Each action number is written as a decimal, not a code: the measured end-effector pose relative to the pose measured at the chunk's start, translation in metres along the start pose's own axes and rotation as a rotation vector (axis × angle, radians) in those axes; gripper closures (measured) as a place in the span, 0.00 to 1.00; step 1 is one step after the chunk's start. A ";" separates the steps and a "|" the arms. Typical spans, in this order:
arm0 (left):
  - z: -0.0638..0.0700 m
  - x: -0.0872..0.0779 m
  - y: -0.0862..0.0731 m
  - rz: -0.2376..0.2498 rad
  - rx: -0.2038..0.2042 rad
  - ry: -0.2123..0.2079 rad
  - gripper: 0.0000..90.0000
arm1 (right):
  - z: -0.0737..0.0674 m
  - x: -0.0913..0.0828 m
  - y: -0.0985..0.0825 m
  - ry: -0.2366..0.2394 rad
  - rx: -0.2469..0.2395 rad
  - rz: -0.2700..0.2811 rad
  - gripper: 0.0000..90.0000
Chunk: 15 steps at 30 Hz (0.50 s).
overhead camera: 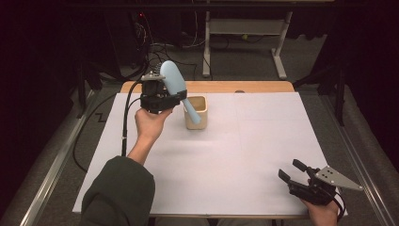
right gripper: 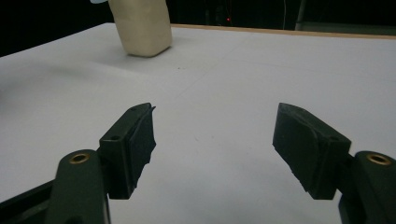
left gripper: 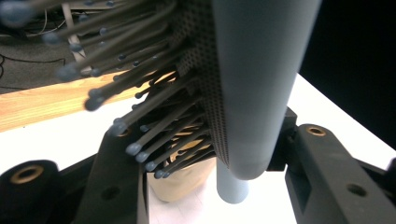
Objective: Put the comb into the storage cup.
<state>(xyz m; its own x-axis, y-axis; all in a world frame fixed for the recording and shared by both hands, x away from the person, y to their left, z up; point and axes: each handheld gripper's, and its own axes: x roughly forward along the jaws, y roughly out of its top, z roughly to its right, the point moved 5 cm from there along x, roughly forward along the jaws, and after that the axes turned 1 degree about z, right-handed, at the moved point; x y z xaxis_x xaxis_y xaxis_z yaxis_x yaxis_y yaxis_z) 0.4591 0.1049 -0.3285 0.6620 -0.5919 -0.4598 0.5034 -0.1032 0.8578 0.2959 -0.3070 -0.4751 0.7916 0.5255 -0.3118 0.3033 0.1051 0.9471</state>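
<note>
Left hand-held gripper (overhead camera: 175, 96) clamped on pale blue hairbrush (overhead camera: 173, 81), gripping near junction of head and handle. Brush head points up toward 11 o'clock, handle slants down toward 5 o'clock into beige cup (overhead camera: 196, 113). Bristles (left gripper: 140, 93) close in left gripper view. Cup stands on white worktop (overhead camera: 226, 155), at 12 o'clock. Right hand-held gripper (overhead camera: 292, 172) at 4 o'clock corner, jaws apart, nothing between, well apart from cup.

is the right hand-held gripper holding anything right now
No, the right hand-held gripper has its jaws spread apart over the bare white table, with nothing between them.
</note>
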 end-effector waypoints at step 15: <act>-0.003 0.008 0.018 0.000 -0.009 0.021 0.61 | -0.001 0.001 0.000 0.008 0.001 0.000 0.33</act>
<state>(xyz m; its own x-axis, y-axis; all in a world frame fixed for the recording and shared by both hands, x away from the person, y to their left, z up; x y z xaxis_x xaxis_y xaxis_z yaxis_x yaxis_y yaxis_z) 0.4749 0.1012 -0.3176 0.6735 -0.5748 -0.4648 0.5083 -0.0963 0.8558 0.2964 -0.3057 -0.4755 0.7875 0.5321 -0.3111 0.3036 0.1044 0.9471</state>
